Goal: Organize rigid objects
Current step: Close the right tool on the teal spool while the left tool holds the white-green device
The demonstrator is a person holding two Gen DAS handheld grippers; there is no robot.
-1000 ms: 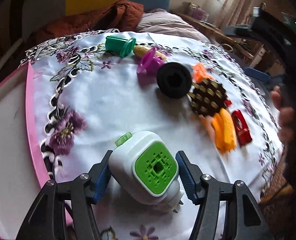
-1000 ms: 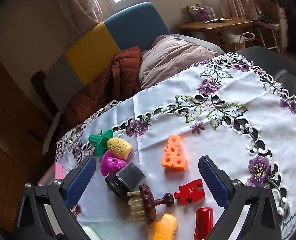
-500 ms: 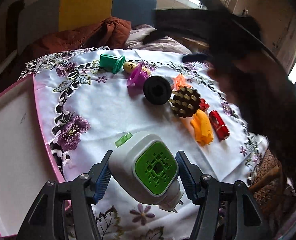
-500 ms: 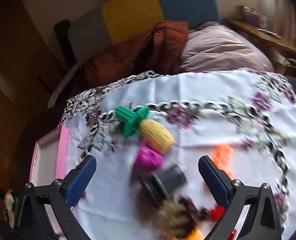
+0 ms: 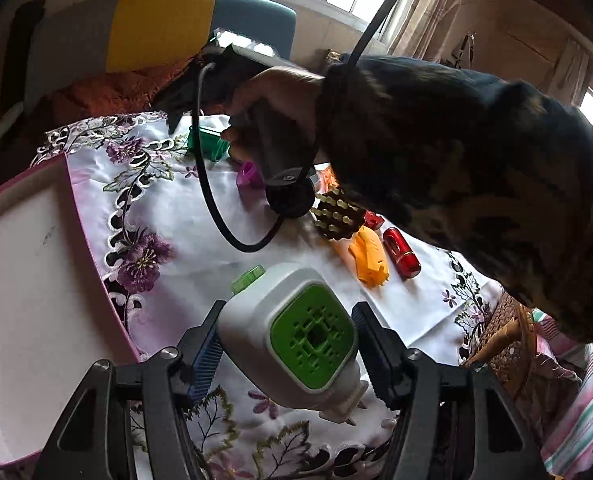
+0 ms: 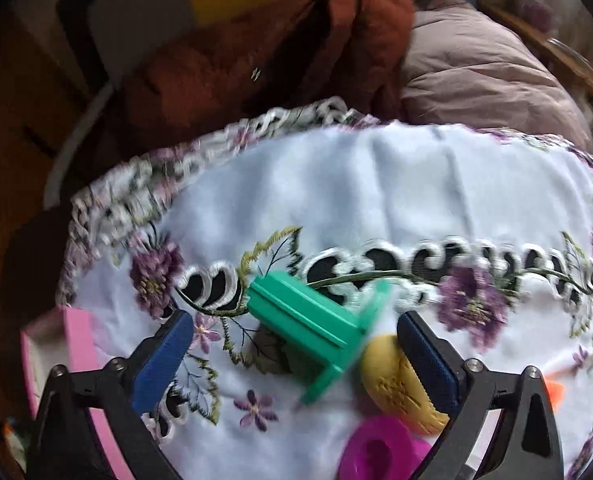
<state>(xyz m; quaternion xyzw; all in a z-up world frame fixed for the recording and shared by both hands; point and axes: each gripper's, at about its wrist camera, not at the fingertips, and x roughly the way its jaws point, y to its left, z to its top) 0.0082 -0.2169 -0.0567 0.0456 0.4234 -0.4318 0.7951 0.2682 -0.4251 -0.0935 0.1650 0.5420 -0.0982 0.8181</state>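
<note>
No brand, label or readable writing is made out on any item in either view.

Left gripper (image 5: 286,354): jaws closed on a white plug-in device (image 5: 288,336) with a green grille face; both blue pads are pressed to its sides. It is held above the near edge of the desk (image 5: 200,240), which is covered by a white embroidered cloth. The gripper is pitched downward. A green cap is seen at the device's upper left, metal prongs at its lower right.

Right gripper (image 6: 294,354): pointed steeply down, jaws closing. A green plastic piece (image 6: 308,324) lies on the cloth between them, tilted, its flange toward the lower right. No pad contact with it can be seen. The yellow ridged piece (image 6: 396,384) is partly hidden behind the right jaw. A pink piece (image 6: 376,448) is cut off by the bottom edge. This view is motion-blurred, so fine detail is lost.

In the left wrist view, the right hand (image 5: 280,100) is wrapped round the gripper's handle, and a dark patterned sleeve (image 5: 476,168) fills the right of the frame. A black cable (image 5: 212,204) loops over the cloth. The black round object (image 5: 290,200) and brown studded piece (image 5: 338,216) are partly covered by hand and sleeve. An orange piece (image 5: 368,256) and a red cylinder (image 5: 402,252) lie side by side, clear of them.

A pink-rimmed tray (image 5: 24,264) is cut off at the left edge.
</note>
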